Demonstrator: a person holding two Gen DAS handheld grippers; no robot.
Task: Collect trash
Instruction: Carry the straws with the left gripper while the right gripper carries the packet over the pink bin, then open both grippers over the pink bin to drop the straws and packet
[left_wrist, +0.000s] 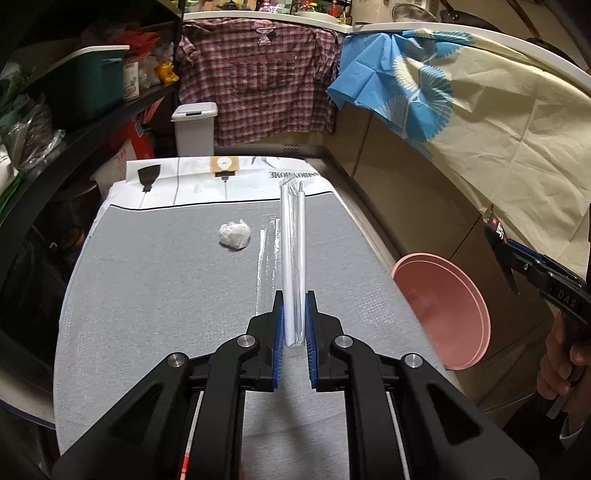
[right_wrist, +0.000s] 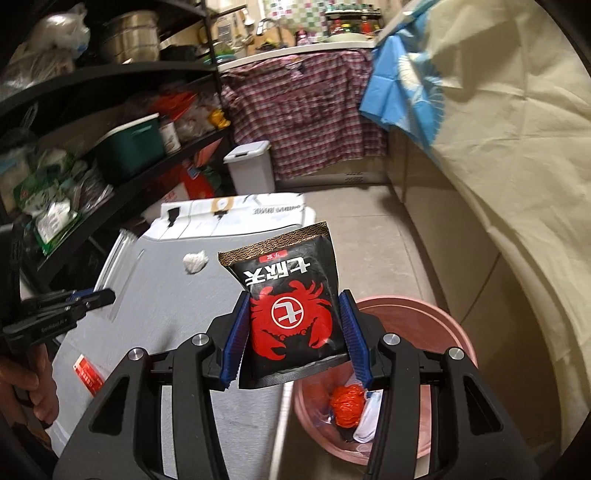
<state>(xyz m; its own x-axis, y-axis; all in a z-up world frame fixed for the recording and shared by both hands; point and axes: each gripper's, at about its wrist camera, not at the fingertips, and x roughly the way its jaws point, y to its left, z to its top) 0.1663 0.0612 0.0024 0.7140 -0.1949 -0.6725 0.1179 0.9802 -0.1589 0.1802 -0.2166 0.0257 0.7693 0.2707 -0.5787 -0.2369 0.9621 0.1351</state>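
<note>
Blue-padded fingers fill the bottom of both views, so starting there. Left gripper (left_wrist: 294, 325) has its jaws pinched narrow on one clear plastic sleeve with white straws (left_wrist: 293, 258) in it. I count two white tubes inside, standing up and away from the fingertips over the grey table (left_wrist: 147, 295). Can't tell if a second clear wrapper lies flat on the table just left of it or if that's just glare.

Right gripper (right_wrist: 293, 332) sits about half wide, clamped on the two side edges of one black snack bag (right_wrist: 291, 314) with a red crab printed on it. That bag sticks up between the pads, its sealed top edge pointing away from the camera, and it hangs over the near rim of one pink basin (right_wrist: 436, 317) down on the floor beside the table.

Inside the basin: one crumpled orange wad (right_wrist: 345, 404), plus some white and clear bits I can't sort out.

Still on the table: one crumpled white tissue ball (left_wrist: 234, 235), well beyond the left fingertips and a bit to their left. From the right wrist camera there's also one small red-and-white packet (right_wrist: 88, 373) lying flat near the table's near edge.

One white lidded bin (left_wrist: 194, 129) stands on the floor past the far end of the table, below a plaid shirt (left_wrist: 258, 74) hung over the counter.
</note>
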